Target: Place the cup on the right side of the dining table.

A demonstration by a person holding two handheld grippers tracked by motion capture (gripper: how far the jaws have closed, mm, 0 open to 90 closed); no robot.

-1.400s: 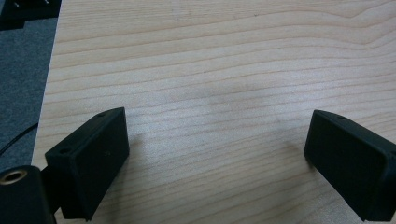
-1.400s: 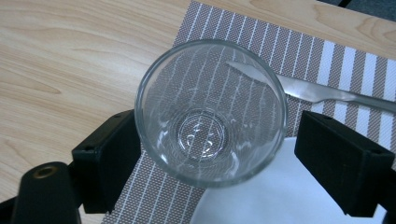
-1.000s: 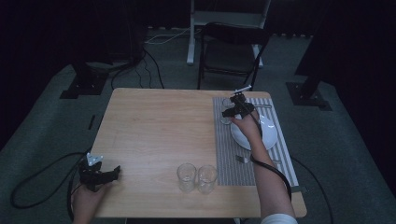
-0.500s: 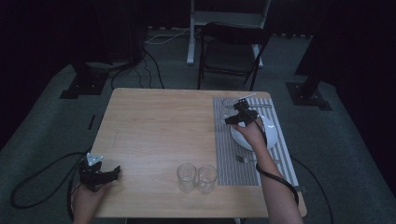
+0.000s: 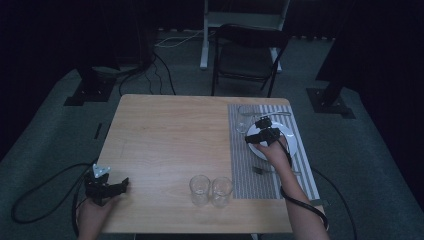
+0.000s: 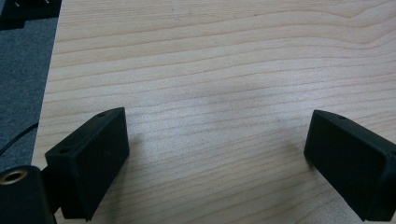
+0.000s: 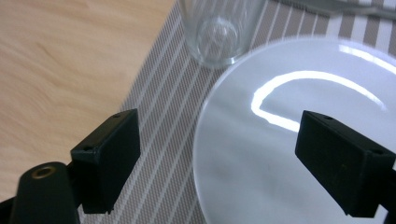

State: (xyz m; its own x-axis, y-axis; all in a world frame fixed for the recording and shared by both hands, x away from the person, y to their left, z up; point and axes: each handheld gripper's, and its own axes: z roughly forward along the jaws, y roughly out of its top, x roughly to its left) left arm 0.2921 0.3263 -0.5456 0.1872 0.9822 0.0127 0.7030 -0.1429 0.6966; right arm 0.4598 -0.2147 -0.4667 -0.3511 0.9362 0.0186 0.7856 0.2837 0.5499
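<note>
The white plate lies on the striped placemat at the table's three o'clock side. The right gripper hovers over the plate's nine o'clock rim, jaws spread wide with nothing between them; in the right gripper view one jaw stands over the mat, the other over the plate. Whether they touch the plate is hard to tell. An empty glass stands on the mat just beside the plate, at about eleven o'clock from it. A fork lies on the mat at the plate's six o'clock. Two glasses stand side by side at the table's six o'clock edge. At seven o'clock the left gripper sits low over bare wood, jaws wide apart and holding nothing.
</note>
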